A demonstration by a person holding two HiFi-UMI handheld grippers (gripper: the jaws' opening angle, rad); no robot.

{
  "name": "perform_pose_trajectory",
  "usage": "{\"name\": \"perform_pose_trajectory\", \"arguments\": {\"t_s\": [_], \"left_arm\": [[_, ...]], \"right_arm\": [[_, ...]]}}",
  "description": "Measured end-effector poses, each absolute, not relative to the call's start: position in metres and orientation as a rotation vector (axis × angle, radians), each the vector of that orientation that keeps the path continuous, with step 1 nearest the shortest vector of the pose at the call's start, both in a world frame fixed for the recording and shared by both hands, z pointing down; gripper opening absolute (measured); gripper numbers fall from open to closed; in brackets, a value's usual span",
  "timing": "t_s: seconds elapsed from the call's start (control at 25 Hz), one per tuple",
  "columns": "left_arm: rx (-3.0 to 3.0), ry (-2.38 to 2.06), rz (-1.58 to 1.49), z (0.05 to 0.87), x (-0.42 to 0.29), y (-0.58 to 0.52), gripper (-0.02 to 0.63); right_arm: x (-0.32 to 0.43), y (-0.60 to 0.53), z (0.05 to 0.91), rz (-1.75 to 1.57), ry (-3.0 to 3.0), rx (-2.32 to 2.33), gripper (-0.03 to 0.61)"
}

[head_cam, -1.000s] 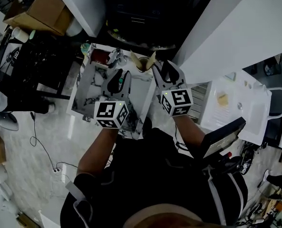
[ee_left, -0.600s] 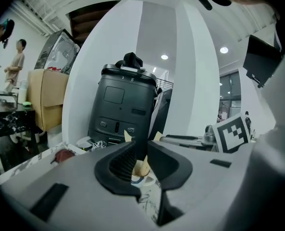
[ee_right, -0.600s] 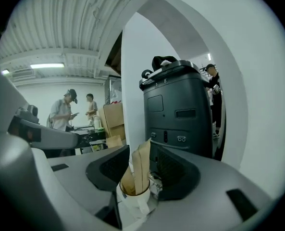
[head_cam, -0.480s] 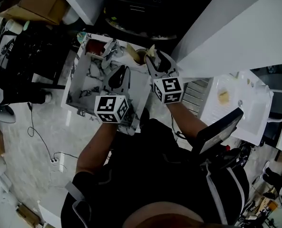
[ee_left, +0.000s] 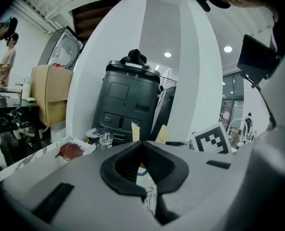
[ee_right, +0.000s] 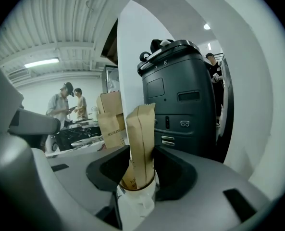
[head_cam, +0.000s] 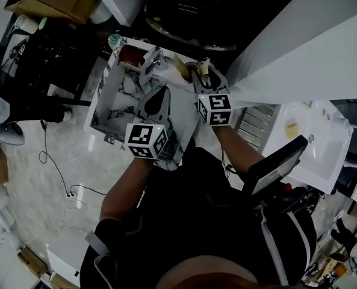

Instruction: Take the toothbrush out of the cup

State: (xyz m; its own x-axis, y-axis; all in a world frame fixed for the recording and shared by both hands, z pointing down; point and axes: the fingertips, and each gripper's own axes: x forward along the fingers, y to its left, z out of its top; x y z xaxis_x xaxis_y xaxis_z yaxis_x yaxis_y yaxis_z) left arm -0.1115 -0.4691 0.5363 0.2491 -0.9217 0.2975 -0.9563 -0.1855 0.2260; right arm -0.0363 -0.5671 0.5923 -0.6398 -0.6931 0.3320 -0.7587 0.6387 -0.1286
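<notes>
Toothbrush: brown paper-wrapped toothbrush (ee_right: 140,138), upright in the white cup (ee_right: 135,203), its top well above the rim.
Right gripper (ee_right: 141,163): jaws narrow, a pad at each edge of the wrapper.
Left gripper (ee_left: 142,146): jaws just closed together with nothing between them, over the white marbled tray (head_cam: 115,101).
Around: second brown paper packet (ee_right: 108,121) just behind; dark grey machine (ee_right: 180,100) beyond; small clear glass (ee_left: 105,138).
Hidden: brush inside the wrapper; cup's base.
</notes>
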Motion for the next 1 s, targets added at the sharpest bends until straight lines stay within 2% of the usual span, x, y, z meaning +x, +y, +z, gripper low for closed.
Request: {"name": "perform_pose_trajectory", "arguments": {"t_s": [0.2, 0.48, 1.0], "left_arm": [[2.169, -1.724, 0.138, 0.535, -0.115, -0.465, 0.006], [2.185, -1.696, 0.114, 0.530, -0.117, -0.459, 0.006], [2.285, -1.625, 0.073, 0.491, -0.127, -0.431, 0.006]], "right_arm": [[-0.038, -0.572, 0.602, 0.394, -2.582, 1.205, 0.166], [-0.036, -0.577, 0.606, 0.403, -2.553, 1.272, 0.077], [-0.027, -0.563, 0.555, 0.354, -2.563, 1.434, 0.058]]}}
